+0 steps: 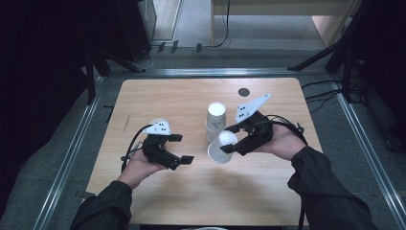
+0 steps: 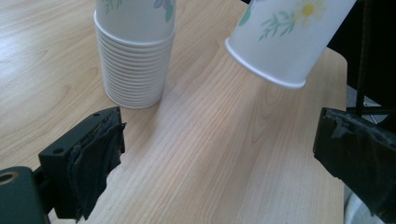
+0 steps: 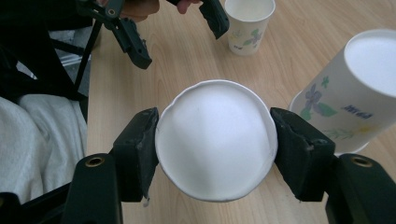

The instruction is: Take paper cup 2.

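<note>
An upside-down stack of flowered paper cups stands near the middle of the wooden table. My right gripper is shut on a single paper cup. It holds the cup near the base, tilted in the air just in front of the stack, mouth toward the left gripper. My left gripper stands open and empty to the left of that cup, jaws wide apart.
In the right gripper view a lone upright cup stands on the table beside the left gripper's jaw. A dark round mark sits near the far edge. Metal rails and stand legs surround the table.
</note>
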`<state>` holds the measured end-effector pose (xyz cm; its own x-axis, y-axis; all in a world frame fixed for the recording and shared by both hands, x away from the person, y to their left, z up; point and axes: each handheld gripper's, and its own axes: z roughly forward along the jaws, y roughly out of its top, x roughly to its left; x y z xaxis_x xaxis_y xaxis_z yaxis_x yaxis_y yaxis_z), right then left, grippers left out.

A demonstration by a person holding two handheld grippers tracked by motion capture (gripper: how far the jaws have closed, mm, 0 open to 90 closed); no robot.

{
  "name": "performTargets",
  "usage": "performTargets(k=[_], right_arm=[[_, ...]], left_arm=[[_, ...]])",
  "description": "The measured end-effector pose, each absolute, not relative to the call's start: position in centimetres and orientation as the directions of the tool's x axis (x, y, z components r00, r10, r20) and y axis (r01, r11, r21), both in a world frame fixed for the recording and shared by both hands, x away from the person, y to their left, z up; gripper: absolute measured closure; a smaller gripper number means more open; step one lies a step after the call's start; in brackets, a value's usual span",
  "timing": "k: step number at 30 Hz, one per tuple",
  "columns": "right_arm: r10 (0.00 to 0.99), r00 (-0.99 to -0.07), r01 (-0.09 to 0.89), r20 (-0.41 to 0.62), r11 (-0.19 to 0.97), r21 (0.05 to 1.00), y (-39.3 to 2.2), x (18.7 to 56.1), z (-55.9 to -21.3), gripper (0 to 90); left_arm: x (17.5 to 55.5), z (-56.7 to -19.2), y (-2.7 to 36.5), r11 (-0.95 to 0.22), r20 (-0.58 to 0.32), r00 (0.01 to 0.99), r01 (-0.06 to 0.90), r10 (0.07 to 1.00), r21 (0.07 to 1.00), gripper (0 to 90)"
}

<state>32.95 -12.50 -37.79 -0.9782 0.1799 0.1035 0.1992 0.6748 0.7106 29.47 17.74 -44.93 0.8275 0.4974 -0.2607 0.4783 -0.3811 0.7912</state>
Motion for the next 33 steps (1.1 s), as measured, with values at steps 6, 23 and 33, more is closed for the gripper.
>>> performTargets(k=[6, 23, 33], right_arm=[[0.194, -0.974, 0.219, 0.119, 0.657, 0.722, -12.9, 33.2, -39.6, 36.5], [0.202, -0.967, 0.247, 0.157, 0.583, 0.774, -13.2, 33.6, -42.3, 36.6], [0.191, -0.962, 0.267, 0.195, 0.506, 0.820, -13.5, 33.5, -43.4, 36.6]], left_arm=[[29.6, -45.0, 17.6, -0.385, -0.266, 0.832, 0.477, 0.487, 0.790, 2.2], [30.7, -45.2, 17.1, -0.385, -0.274, 0.851, 0.460, 0.449, 0.800, 2.2], [31.0, -45.3, 16.8, -0.379, -0.268, 0.858, 0.447, 0.438, 0.810, 2.2]])
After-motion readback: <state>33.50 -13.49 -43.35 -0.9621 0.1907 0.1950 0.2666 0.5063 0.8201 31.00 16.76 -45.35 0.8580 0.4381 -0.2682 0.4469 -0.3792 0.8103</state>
